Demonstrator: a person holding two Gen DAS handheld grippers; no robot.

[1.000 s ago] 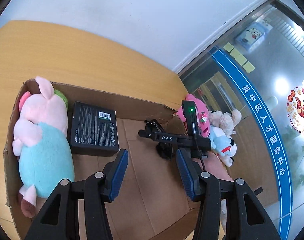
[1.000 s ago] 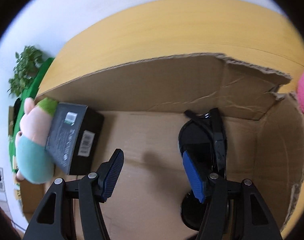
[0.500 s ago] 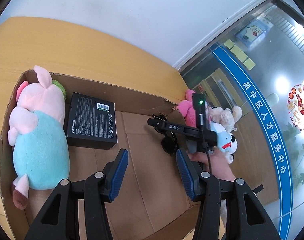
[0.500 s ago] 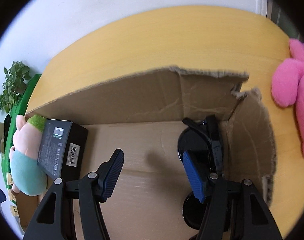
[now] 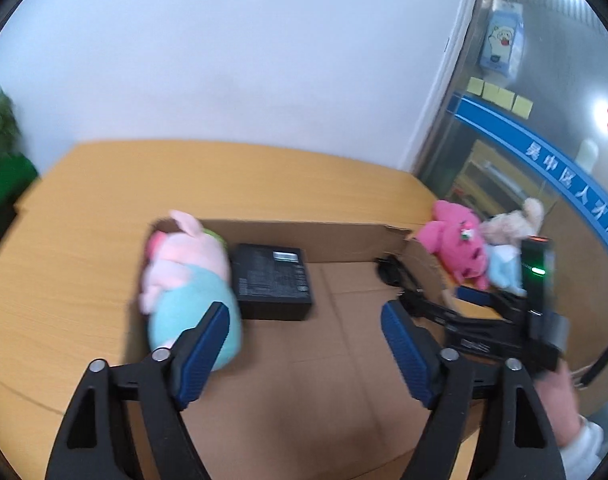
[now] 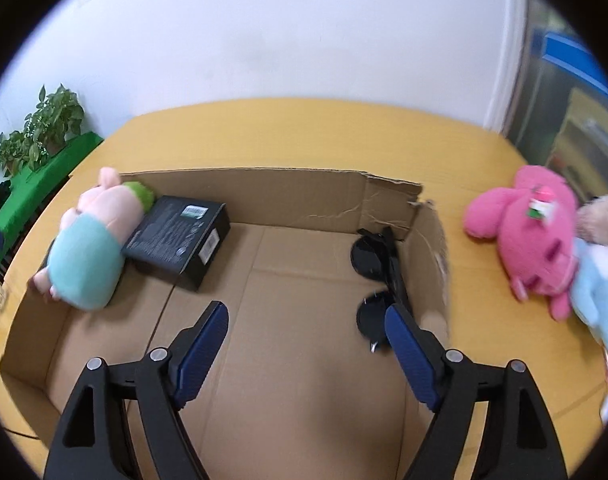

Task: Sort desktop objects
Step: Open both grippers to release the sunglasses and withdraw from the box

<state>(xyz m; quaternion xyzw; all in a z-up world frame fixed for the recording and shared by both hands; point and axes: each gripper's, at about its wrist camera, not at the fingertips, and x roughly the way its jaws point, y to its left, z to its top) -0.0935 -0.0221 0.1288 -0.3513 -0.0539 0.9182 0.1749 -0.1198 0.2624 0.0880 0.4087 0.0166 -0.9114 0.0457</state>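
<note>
Both wide open and empty above the cardboard box [image 6: 264,196]: left tool [image 5: 304,320], right tool [image 6: 306,322]. Inside: pig plush [image 6: 92,236] and black box [image 6: 176,236] at the left end, sunglasses [image 6: 378,276] against the right wall. Beyond, toward the desk's [image 6: 304,132] right edge, a pink plush [image 6: 532,236].

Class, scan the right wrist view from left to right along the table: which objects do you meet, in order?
Potted green plant → pink pig plush in teal shirt → black rectangular box → black sunglasses → bright pink plush toy → light blue plush toy.
</note>
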